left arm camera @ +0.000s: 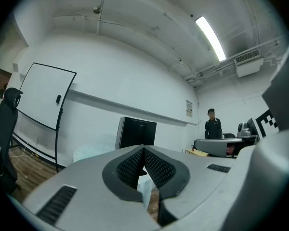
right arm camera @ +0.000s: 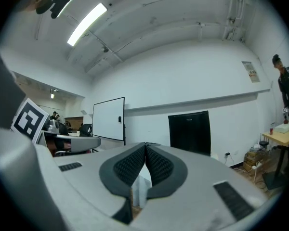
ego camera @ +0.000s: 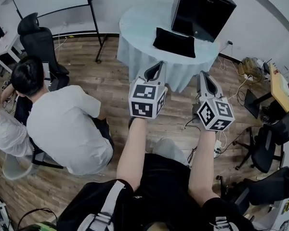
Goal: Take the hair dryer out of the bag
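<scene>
Currently, the left claw (ego camera: 160,65) and the right claw (ego camera: 203,74) are both closed and empty, held level short of the surface (ego camera: 139,28). The black bag (ego camera: 174,42) lies flat on it, at 1 o'clock from the left claw and 11 o'clock from the right. The hair dryer cannot be seen.

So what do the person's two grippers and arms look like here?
Both the left gripper and right gripper are light grey plastic with tapered jaws lined by dark ribbed pads. Each carries a white cube with black square markers. The forearms are bare; the person wears a black top with pale shoulder straps.
</scene>
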